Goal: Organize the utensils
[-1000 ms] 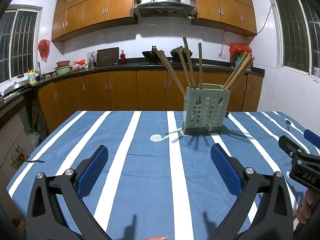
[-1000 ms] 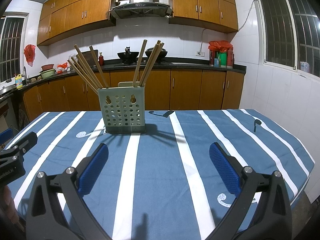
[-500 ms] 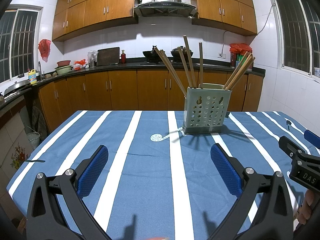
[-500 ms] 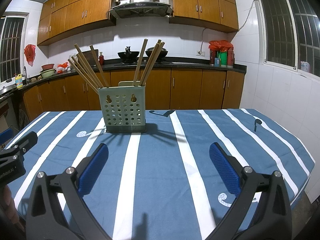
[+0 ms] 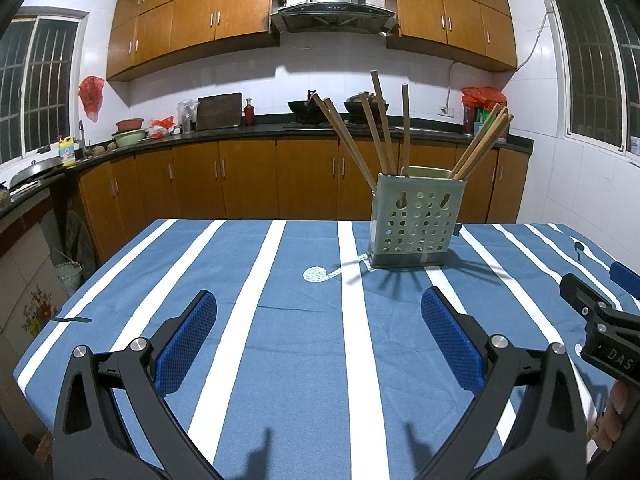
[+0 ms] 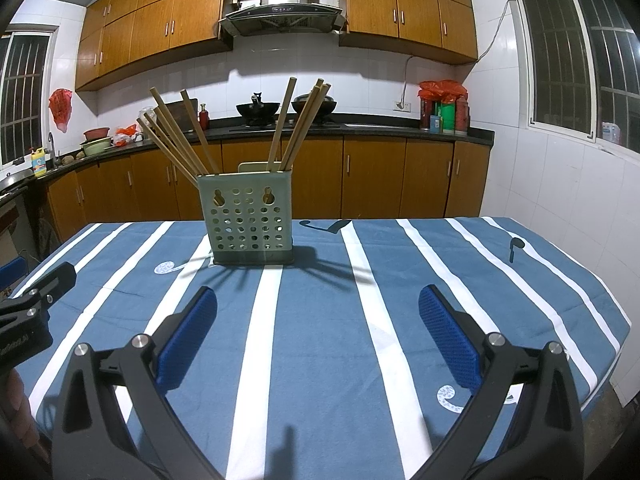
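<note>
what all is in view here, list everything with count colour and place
utensil holder: one, pale green, perforated, upright on the table toward its far side
chopsticks: about nine or ten, light wood, standing in the holder, fanned left and right
tablecloth: one, blue with white stripes, covers the table
woks: two, dark, on the stove at the back counter
range hood: one, steel, above the stove
cabinets: wooden brown, above and below the counter
red bags: on the right end of the counter; another hangs by the left window
left gripper: black with blue pads, open, empty, over the near table
right gripper: same, open, empty
</note>
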`<move>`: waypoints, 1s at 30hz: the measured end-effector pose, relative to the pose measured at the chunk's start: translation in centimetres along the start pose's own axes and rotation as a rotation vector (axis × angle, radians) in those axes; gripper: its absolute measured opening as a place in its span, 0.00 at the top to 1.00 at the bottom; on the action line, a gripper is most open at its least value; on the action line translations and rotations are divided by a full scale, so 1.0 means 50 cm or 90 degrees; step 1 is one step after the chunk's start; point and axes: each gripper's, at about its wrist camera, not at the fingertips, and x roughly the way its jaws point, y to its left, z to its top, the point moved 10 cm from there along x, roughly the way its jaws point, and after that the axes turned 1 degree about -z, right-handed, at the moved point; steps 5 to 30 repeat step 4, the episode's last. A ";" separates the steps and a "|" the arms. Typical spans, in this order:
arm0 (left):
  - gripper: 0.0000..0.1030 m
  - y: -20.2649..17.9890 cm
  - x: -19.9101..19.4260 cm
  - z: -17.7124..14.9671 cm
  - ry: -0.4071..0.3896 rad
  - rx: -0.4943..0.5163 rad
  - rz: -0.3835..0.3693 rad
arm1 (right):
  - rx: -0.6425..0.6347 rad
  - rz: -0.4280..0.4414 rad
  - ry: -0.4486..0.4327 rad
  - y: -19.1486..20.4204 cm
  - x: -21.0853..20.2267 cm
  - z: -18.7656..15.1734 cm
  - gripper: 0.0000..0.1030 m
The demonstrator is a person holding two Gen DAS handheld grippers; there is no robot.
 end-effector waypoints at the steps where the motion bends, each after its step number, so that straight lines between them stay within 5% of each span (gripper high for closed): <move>1: 0.02 -0.001 -0.001 0.000 0.000 -0.001 0.001 | 0.000 0.000 0.000 0.000 0.000 0.000 0.04; 30: 0.02 -0.002 -0.004 -0.002 0.002 -0.002 0.002 | 0.000 0.000 0.000 0.000 -0.001 0.000 0.04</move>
